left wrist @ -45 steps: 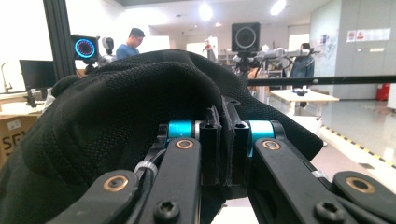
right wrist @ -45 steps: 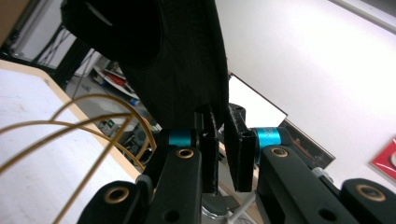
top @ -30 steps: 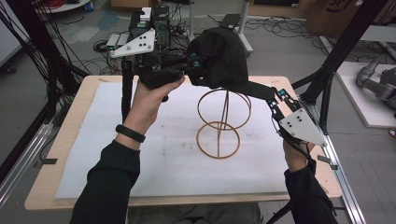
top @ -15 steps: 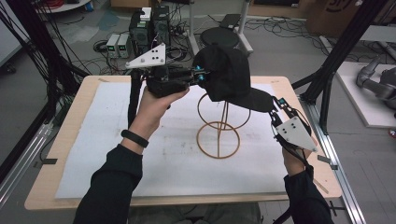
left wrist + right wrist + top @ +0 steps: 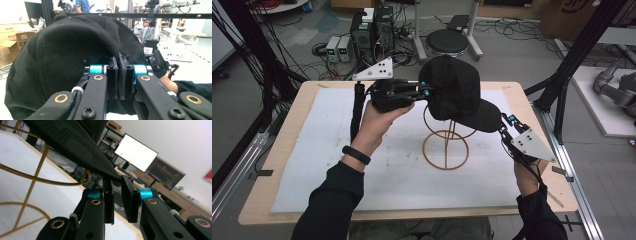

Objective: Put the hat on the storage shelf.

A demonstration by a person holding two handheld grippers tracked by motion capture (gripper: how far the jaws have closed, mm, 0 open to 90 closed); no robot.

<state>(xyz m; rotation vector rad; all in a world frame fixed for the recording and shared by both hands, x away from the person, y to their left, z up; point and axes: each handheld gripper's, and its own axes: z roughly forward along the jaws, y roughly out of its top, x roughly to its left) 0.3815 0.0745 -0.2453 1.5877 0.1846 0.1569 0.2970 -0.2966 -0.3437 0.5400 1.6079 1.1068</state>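
Hanging over the middle of the table [image 5: 292,150], one black cap [image 5: 454,92] sits atop one gold wire stand [image 5: 445,145], held between two grippers. The left gripper [image 5: 424,89] comes in from the cap's nine o'clock side in the high view; in the left gripper view its two jaws are pressed together on a fold of the cap's fabric [image 5: 75,50], pinching the back edge of the crown. The right gripper [image 5: 506,121] reaches up from about four o'clock of the stand to the tip of the one brim [image 5: 484,117]. In the right gripper view its two jaws have just been opening: a narrow gap shows between the pads, and the brim's edge [image 5: 82,150] lies at the top of that gap, resting against the left pad rather than being squeezed.

The stand counts one round base ring [image 5: 445,162] lying flat on the one white mat [image 5: 327,165], one upright rod and crossing hoops above it; the cap's crown covers the hoops, with the brim pointing toward four o'clock. Each gripper carries one grey three-cornered plate, two in all. One dark wristband [image 5: 356,155] shows on the left forearm. Beyond the table, at twelve o'clock, stand one round black stool [image 5: 447,41] and a cluster of electronics boxes [image 5: 362,35] on the floor.
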